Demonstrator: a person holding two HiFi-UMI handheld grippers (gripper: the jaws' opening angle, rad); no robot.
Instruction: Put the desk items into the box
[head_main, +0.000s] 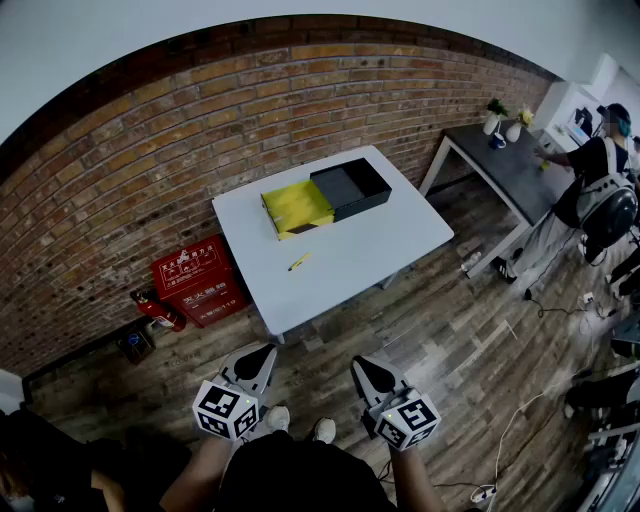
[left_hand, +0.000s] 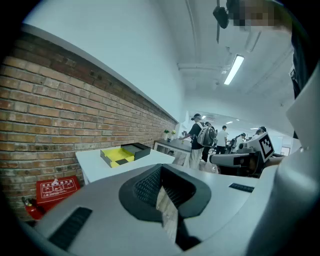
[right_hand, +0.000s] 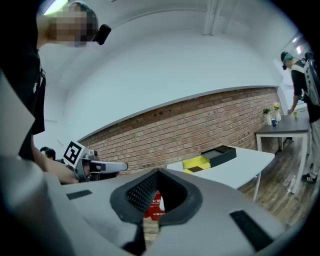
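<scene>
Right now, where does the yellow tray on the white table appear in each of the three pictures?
Head view: yellow tray upper centre, on the white table, left of the black box.
Left gripper view: left of centre.
Right gripper view: right of centre.
Shared landmark: the brick wall behind the table, in all three.

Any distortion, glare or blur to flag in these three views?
Head view: heavy fisheye bends the brick wall into an arc; the white table is sharp. Left gripper view: the ceiling light blows out. Right gripper view: dark vignetted corners.
</scene>
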